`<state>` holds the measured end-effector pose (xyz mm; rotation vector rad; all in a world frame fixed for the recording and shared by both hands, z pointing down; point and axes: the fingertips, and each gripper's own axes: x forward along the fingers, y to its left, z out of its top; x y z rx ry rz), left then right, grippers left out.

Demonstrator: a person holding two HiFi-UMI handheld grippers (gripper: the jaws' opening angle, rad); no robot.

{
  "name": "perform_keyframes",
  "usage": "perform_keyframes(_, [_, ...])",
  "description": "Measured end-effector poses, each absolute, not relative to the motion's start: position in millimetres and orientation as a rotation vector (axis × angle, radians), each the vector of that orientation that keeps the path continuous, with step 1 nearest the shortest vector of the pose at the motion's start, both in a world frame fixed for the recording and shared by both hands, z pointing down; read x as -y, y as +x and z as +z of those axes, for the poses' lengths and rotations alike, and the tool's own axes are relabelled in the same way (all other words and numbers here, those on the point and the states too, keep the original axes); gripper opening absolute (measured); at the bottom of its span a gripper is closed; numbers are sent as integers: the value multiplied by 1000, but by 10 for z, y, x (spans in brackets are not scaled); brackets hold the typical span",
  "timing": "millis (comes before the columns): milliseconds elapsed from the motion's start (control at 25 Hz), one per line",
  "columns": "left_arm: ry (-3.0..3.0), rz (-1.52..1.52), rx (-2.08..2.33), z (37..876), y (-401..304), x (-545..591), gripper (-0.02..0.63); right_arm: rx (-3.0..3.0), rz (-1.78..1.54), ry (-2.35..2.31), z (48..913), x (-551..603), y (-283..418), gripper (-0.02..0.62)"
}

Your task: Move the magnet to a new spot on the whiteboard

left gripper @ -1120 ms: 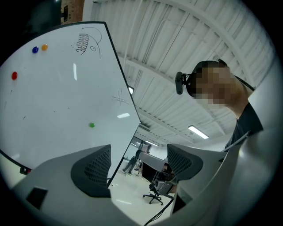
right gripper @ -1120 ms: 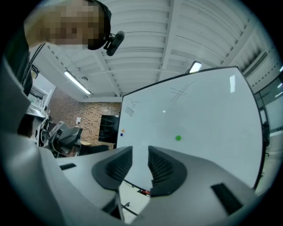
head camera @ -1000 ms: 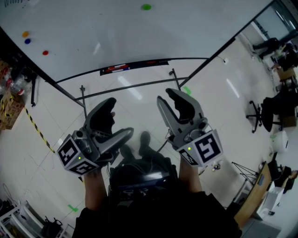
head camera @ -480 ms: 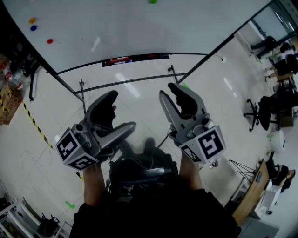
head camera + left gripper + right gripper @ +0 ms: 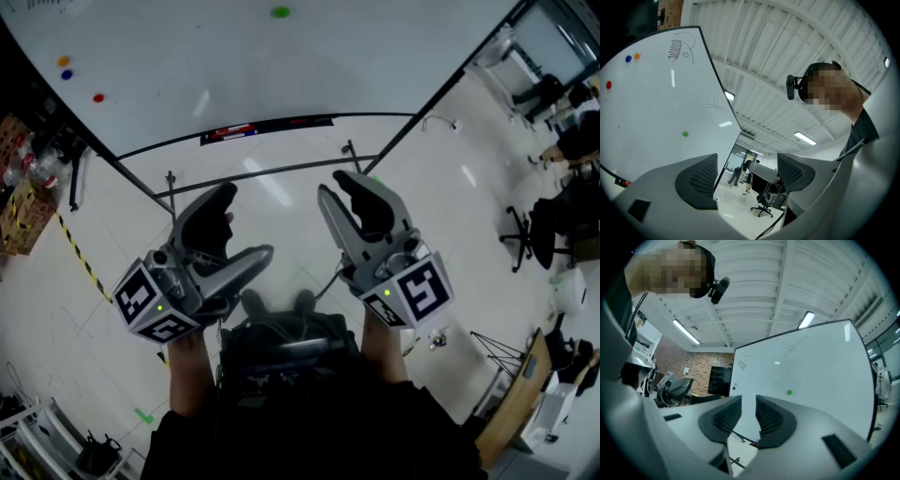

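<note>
whiteboard (image 5: 328,66) w/ green magnet (image 5: 280,12), glossy floor (image 5: 450,187) below

**Whiteboard** (image 5: 309,75): smooth, glossy white face that mirrors the ceiling lights. **Frame tubes** (image 5: 281,169): thin dark metal with a dull sheen. **Green magnet** (image 5: 280,12): small disc of even colour; its finish is too small to judge. **Floor** (image 5: 103,225): pale, polished and reflective. **Left claw** (image 5: 747,173): matt grey moulded plastic. **Pads** (image 5: 701,180): darker, with a fine grid texture. **Marker cube** (image 5: 150,305): matt white faces with black printed squares. **Ceiling** (image 5: 797,51): pale ribbed sheeting, apparently matt.
</note>
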<state>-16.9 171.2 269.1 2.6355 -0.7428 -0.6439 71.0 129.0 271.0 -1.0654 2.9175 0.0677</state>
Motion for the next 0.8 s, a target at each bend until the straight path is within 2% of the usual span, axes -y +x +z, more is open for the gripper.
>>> perform_keyframes(280, [2639,-591,755,2690,236,-1754,393,-2888,15,-1008,2722,-1342,1064,107])
perform_keyframes(800, [2637,-544,825,2699,481,-1822,393,-2907,6,-860,2747,-1462,1184,58])
